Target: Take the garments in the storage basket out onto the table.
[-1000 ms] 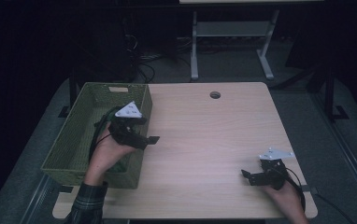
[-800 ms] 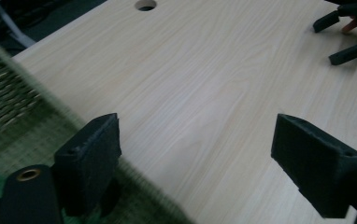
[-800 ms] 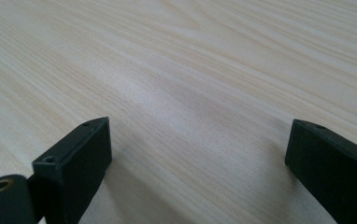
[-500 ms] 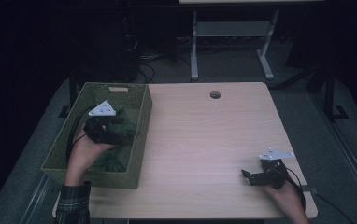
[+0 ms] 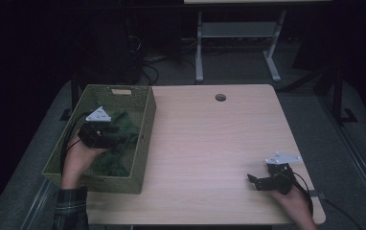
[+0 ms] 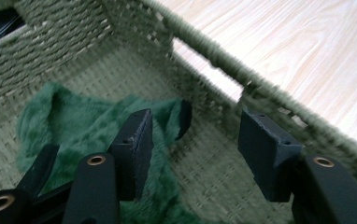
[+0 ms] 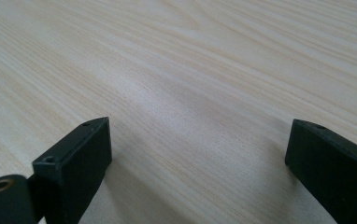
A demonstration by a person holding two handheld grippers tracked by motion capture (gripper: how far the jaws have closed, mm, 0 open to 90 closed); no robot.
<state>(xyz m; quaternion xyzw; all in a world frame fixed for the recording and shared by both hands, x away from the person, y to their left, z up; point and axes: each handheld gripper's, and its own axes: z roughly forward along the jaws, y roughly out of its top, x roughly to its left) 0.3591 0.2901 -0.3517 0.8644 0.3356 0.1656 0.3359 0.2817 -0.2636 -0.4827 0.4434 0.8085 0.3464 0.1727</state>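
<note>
- Near right corner of the wooden table (image 5: pixel 210 143): right gripper (image 5: pixel 260 182) resting low in the person's right hand, jaws spread wide over bare wood with nothing between them, apparently parked while the other hand does the work.
- Near left: checked sleeve (image 5: pixel 71 211) and forearm reaching over the near wall of the woven green basket (image 5: pixel 145 139), likely the only way down to what lies inside.
- Inside the basket: left gripper (image 5: pixel 116 136) aimed toward the right wall, jaws partway apart and just been closing; seen from the left gripper view (image 6: pixel 193 149), gap between the pads open onto the woven floor, one pad over the edge of the cloth, no pinch on it yet.
- Green fleecy cloth (image 6: pixel 88 135) crumpled on the basket floor, toward the near and middle part; low, slanted approach probably chosen to catch a raised fold.
- Hard to judge: whether the left pad touches the fabric or hovers just above; near part of the cloth covered by hand and gripper from above.
- Far side: round cable hole (image 5: pixel 220 97) near the table's far edge; white frame legs (image 5: pixel 238 48) beyond, rest lost in darkness.
</note>
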